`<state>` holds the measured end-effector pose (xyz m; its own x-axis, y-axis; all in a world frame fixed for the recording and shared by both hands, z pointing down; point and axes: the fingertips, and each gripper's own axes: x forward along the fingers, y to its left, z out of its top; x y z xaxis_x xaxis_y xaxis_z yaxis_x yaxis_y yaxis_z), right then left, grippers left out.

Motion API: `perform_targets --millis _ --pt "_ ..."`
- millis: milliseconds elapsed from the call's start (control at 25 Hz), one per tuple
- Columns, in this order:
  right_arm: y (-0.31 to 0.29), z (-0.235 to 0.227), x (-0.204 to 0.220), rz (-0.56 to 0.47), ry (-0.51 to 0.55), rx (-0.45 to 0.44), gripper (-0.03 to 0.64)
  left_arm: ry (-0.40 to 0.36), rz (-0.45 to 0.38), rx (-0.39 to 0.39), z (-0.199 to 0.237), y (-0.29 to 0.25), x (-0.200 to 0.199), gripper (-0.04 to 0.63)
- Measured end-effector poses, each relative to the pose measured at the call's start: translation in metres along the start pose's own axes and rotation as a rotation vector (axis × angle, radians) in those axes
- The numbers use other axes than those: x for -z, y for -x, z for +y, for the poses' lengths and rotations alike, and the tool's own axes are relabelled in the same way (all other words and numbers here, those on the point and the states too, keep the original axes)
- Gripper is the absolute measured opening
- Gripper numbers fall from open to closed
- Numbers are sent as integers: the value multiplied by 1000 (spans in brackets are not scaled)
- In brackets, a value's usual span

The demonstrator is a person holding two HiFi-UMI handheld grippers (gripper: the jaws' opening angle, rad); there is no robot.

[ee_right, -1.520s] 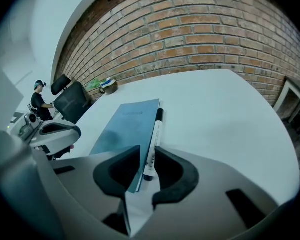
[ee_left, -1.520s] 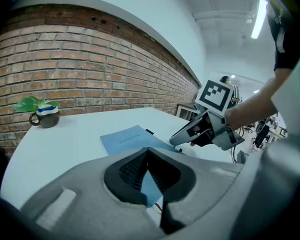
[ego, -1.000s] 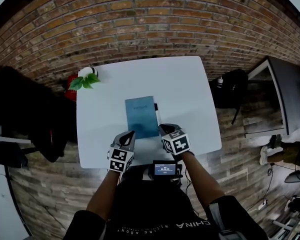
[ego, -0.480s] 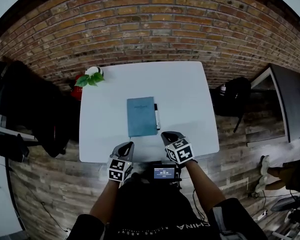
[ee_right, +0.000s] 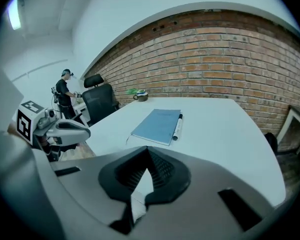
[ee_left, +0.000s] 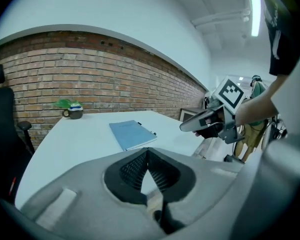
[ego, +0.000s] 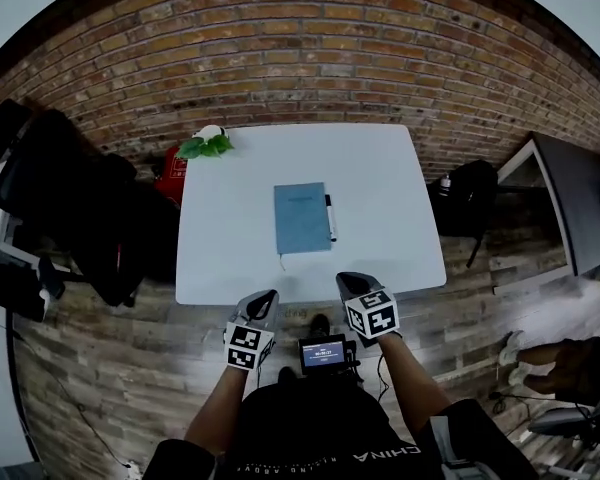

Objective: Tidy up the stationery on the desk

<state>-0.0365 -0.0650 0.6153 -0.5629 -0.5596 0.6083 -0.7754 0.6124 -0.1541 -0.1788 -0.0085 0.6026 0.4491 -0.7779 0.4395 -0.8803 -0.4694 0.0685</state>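
A blue notebook [ego: 302, 217] lies closed in the middle of the white desk [ego: 230, 258], with a black-and-white pen [ego: 330, 217] along its right edge. Both grippers hang over the floor, just short of the desk's near edge, apart from the stationery. My left gripper [ego: 267, 300] is shut and empty; its own view has its jaws [ee_left: 148, 154] closed, with the notebook [ee_left: 131, 133] beyond. My right gripper [ego: 347, 282] is also shut with nothing in it. The right gripper view looks over closed jaws [ee_right: 146, 156] at notebook [ee_right: 159, 124] and pen [ee_right: 178, 125].
A mug holding a green plant [ego: 208, 143] stands at the desk's far left corner, a red object [ego: 170, 173] beside it on the floor. A black office chair [ego: 80, 198] is left of the desk, a black bag [ego: 470, 183] right. A person [ee_right: 65, 96] stands far off.
Both grippers have drawn back from the notebook's near end, past the desk's near edge, and now hang over the floor. The head view has backed away too. Notebook and pen stay put.
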Motion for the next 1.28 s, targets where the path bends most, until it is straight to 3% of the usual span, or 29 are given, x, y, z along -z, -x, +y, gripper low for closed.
perform_targets --millis 440,1040,1280 --pt "55 87 18 -88 112 59 9 38 -62 -38 -12 96 46 11" --pt "109 119 48 -130 122 124 9 -21 -124 -8 -48 128 48 11" --pt "112 122 48 -143 115 137 9 -21 -134 -47 -42 132 44 9"
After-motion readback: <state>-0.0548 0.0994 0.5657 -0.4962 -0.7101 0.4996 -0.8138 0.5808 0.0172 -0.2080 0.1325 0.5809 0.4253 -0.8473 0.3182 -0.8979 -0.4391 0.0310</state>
